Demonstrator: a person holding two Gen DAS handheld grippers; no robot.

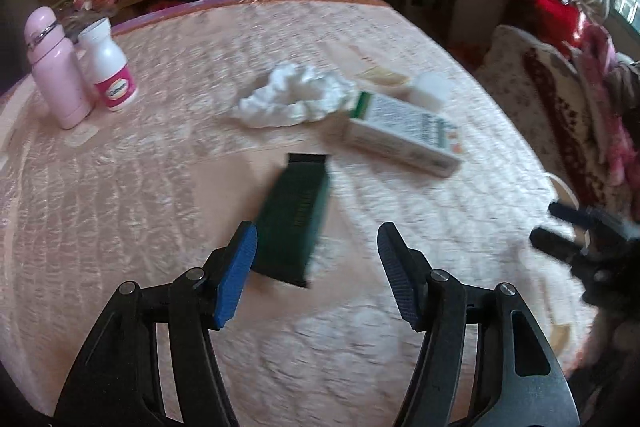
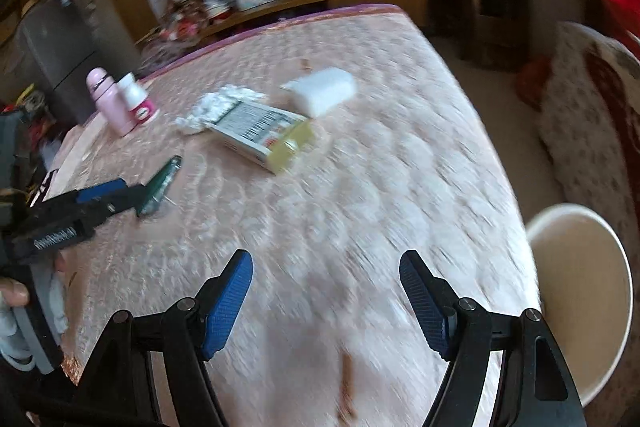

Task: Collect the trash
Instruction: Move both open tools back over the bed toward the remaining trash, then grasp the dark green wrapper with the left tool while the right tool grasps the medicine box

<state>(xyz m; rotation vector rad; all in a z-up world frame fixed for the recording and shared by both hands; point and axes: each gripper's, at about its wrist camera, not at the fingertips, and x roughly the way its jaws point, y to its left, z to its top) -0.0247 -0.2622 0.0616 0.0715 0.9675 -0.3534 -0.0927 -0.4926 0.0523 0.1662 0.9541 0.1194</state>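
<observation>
Pink flask [image 1: 56, 75]: stood upright at the bed's [image 1: 120, 227] far left, touching the white bottle [image 1: 110, 67]; neither looked like trash, so a careless sweep risked toppling them.
Crumpled tissue [image 1: 296, 99]: lay mid-bed, beside the carton [image 1: 404, 135].
Dark green packet [image 1: 292, 219]: lay just ahead of the left tongs [image 1: 316, 251], which were spread and empty; flat and slick, it could slip.
Right tongs [image 2: 326, 271]: spread, empty.
White bin [image 2: 580, 307]: stood off the bed's right edge; a drop could miss it.
</observation>
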